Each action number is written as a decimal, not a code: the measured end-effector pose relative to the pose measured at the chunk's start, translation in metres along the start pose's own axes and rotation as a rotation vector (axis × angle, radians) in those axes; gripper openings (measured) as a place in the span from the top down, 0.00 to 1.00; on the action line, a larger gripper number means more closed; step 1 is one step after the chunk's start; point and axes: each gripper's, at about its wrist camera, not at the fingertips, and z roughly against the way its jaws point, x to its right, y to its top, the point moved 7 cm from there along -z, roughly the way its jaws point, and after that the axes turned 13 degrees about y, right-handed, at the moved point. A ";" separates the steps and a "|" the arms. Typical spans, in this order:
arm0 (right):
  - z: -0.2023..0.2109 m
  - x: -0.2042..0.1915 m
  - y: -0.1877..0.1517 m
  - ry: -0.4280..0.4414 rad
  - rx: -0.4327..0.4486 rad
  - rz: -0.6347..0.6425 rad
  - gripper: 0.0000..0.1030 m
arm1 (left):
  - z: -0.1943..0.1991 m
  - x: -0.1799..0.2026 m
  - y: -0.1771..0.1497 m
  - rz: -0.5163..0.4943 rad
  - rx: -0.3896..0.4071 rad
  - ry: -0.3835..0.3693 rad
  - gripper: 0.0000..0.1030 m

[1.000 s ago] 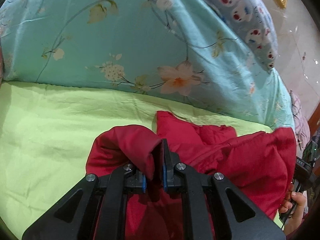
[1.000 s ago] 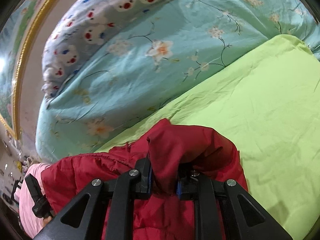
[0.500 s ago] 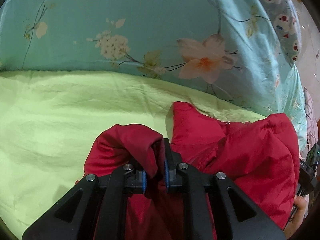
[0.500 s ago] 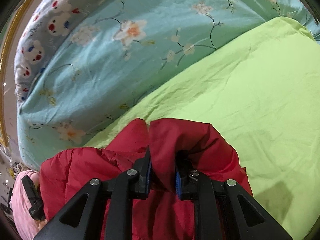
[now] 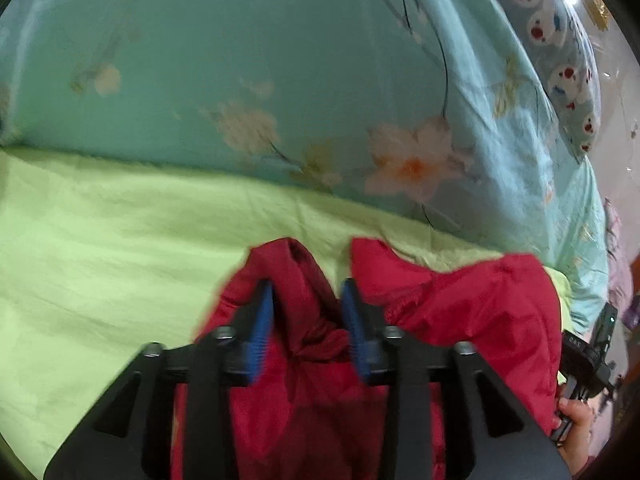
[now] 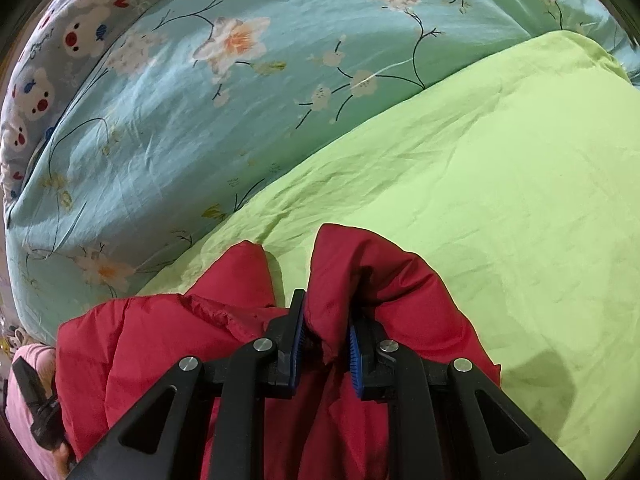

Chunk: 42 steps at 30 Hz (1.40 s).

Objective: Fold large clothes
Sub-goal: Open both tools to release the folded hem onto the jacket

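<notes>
A red puffy jacket (image 5: pixel 472 320) lies bunched on a lime green sheet (image 5: pixel 120 256). In the left wrist view my left gripper (image 5: pixel 306 294) is open, its blue-padded jaws standing apart on either side of a fold of red fabric. In the right wrist view the jacket (image 6: pixel 160 344) fills the lower middle, and my right gripper (image 6: pixel 326 320) has its jaws slightly apart around another red fold; whether the pads still press it is unclear. The right gripper's body shows at the left wrist view's right edge (image 5: pixel 592 352).
A turquoise floral quilt (image 5: pixel 280 80) is piled behind the green sheet (image 6: pixel 500 200). It also shows in the right wrist view (image 6: pixel 200 100). A grey pillow with a bear print (image 5: pixel 560 52) lies above the quilt. A pink cloth (image 6: pixel 28 364) shows at the lower left.
My left gripper has opened and let go of the red fold. My right gripper's jaws have widened a little. Both moved forward, toward the quilt.
</notes>
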 end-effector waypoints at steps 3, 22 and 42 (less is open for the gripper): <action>-0.002 0.002 0.002 -0.005 0.005 0.000 0.84 | 0.024 -0.008 0.008 0.028 0.029 -0.046 0.55; 0.089 -0.073 -0.004 0.087 0.048 0.201 0.46 | 0.122 0.091 -0.095 -0.217 -0.006 -0.344 0.55; 0.006 -0.114 -0.097 0.061 -0.234 0.486 0.50 | 0.026 0.105 -0.110 -0.282 -0.105 -0.214 0.53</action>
